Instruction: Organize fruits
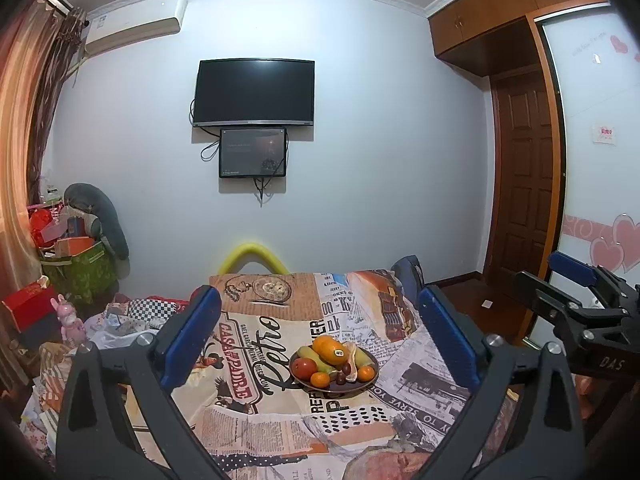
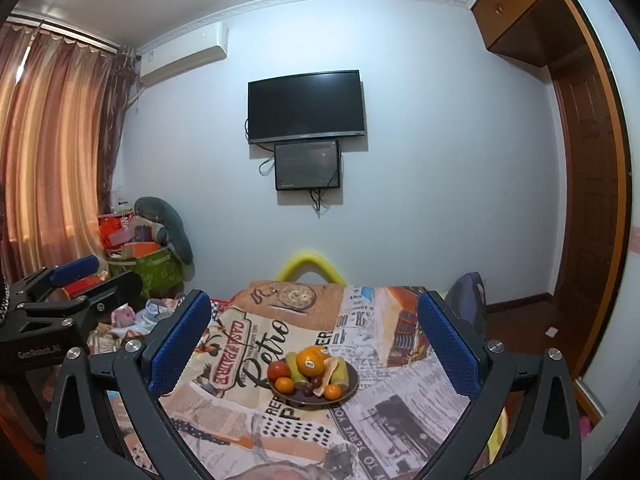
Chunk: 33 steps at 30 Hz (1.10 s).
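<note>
A dark plate (image 1: 335,389) (image 2: 320,403) stands in the middle of the table, piled with fruit. On top is a large orange (image 1: 330,349) (image 2: 310,362) with a sticker. Around it lie a red apple (image 1: 303,368) (image 2: 279,370), small mandarins (image 1: 320,379), dark grapes (image 1: 343,376), green fruit (image 1: 314,356) and a piece of peel (image 1: 352,360). My left gripper (image 1: 318,300) (image 2: 100,278) hovers open, short of the plate, with nothing between its blue pads (image 1: 192,336). My right gripper (image 2: 314,300) (image 1: 556,280) is held beside it, likewise open and holding nothing.
A newspaper-print cloth (image 1: 256,420) covers the table. A yellow foam arc (image 1: 253,256) and a dark bag (image 1: 408,276) sit behind its far edge. Boxes, bags and toys (image 1: 76,264) crowd the left corner. A brown door (image 1: 524,184) is on the right.
</note>
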Each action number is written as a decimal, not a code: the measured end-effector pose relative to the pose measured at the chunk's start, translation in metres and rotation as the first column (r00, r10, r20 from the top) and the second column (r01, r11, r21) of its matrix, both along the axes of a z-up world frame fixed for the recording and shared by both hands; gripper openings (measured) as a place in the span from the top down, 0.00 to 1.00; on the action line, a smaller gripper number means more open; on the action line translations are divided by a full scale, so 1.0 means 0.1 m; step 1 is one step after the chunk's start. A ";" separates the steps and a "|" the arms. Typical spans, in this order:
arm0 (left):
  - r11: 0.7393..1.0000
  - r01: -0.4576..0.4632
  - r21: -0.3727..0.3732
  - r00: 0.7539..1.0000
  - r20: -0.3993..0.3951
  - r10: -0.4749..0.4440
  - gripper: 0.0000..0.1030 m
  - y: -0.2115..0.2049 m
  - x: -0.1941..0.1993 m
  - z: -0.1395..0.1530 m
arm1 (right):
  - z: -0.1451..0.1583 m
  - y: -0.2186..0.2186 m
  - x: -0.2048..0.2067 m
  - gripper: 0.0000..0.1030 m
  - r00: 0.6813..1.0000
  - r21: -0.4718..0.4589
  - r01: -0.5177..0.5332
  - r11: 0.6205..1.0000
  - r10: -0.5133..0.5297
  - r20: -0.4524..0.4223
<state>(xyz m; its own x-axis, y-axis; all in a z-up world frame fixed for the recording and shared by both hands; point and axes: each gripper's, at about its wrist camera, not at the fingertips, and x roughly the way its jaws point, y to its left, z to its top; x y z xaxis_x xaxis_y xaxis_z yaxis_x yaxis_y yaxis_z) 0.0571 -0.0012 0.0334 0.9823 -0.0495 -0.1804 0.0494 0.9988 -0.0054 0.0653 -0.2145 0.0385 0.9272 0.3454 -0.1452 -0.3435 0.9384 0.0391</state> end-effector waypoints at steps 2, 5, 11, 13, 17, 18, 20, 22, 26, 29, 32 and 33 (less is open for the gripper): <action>1.000 0.001 -0.002 1.000 0.000 -0.001 0.02 0.00 -0.01 -0.01 | 0.00 0.01 -0.02 0.00 1.000 -0.001 0.001 1.000 -0.001 0.001; 1.000 0.006 -0.001 1.000 -0.001 -0.006 0.01 -0.01 -0.03 -0.01 | -0.01 0.01 -0.06 0.00 1.000 -0.007 0.004 1.000 -0.004 0.004; 1.000 0.008 0.000 1.000 -0.004 -0.008 0.01 -0.02 -0.03 -0.03 | -0.01 0.02 -0.12 0.00 1.000 -0.020 0.009 1.000 -0.009 0.005; 1.000 0.007 -0.002 1.000 -0.007 -0.007 0.01 -0.01 -0.03 -0.03 | -0.01 0.02 -0.12 0.00 1.000 -0.020 0.009 1.000 -0.009 0.005; 1.000 0.006 -0.002 1.000 -0.011 -0.006 0.01 -0.01 -0.02 -0.04 | 0.00 0.02 -0.12 0.00 1.000 -0.019 0.010 1.000 -0.010 -0.001; 1.000 0.005 -0.002 1.000 -0.012 -0.006 0.01 0.00 -0.02 -0.05 | 0.00 0.02 -0.11 0.00 1.000 -0.020 0.012 1.000 -0.012 -0.002; 1.000 0.005 -0.004 1.000 -0.014 -0.005 0.01 0.00 -0.01 -0.05 | 0.00 0.02 -0.12 0.00 1.000 -0.023 0.016 1.000 -0.016 -0.003; 1.000 0.005 -0.009 1.000 -0.015 -0.005 0.00 0.00 0.00 -0.06 | 0.01 0.02 -0.12 0.00 1.000 -0.023 0.018 1.000 -0.018 -0.006; 1.000 0.007 -0.013 1.000 -0.018 -0.007 0.00 0.01 0.00 -0.07 | 0.01 0.01 -0.12 0.00 1.000 -0.023 0.020 1.000 -0.020 -0.010; 1.000 0.008 -0.013 1.000 -0.021 -0.008 0.00 0.01 0.01 -0.08 | 0.02 0.00 -0.11 0.00 1.000 -0.027 0.022 0.999 -0.022 -0.011; 1.000 0.010 -0.015 1.000 -0.024 -0.011 0.00 0.00 0.02 -0.09 | 0.02 -0.01 -0.11 0.00 1.000 -0.025 0.022 0.999 -0.022 -0.013; 1.000 0.008 -0.013 1.000 -0.022 -0.008 0.00 0.00 0.02 -0.09 | 0.02 -0.01 -0.11 0.00 1.000 -0.024 0.021 0.999 -0.021 -0.015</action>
